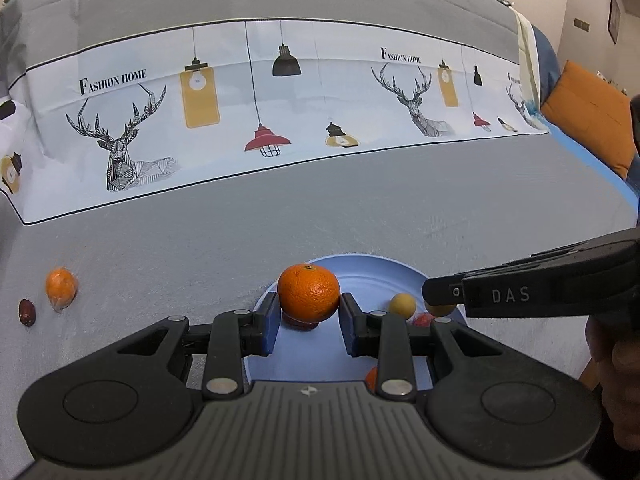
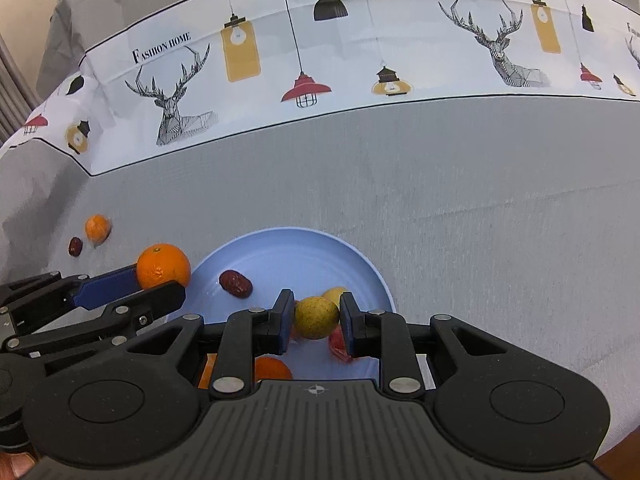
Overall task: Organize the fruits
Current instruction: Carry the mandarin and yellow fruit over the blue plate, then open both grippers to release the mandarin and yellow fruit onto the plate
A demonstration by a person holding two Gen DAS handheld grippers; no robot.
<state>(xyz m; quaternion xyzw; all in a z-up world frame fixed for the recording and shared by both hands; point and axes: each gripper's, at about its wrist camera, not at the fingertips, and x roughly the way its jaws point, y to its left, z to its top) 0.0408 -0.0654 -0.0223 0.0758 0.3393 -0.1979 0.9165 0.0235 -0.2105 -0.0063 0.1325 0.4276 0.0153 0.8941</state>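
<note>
The left gripper (image 1: 308, 316) has its jaws clenched on an orange (image 1: 309, 293), held above the near-left rim of a light blue plate (image 1: 372, 268). In the right wrist view the same orange (image 2: 163, 271) sits between the blue pads at the plate's left edge.

The right gripper (image 2: 316, 318) has its jaws closed on a yellow-green fruit (image 2: 316, 317) over the near part of the plate (image 2: 288, 252). On the plate lie a dark red date (image 2: 236, 283), another yellow fruit (image 2: 335, 292) just behind the held one, a red piece (image 2: 339, 344) beneath the right jaw, and what looks like another orange (image 2: 272, 368) at the near edge, mostly hidden by the gripper body.

Off to the left, on the grey cloth (image 1: 200, 248) covering the tabletop, rest a small orange (image 1: 61, 288) and, just beside it, a second date (image 1: 27, 312), both well apart from the plate. A white band printed with deer and lamps (image 1: 280, 112) runs across the cloth further back.
</note>
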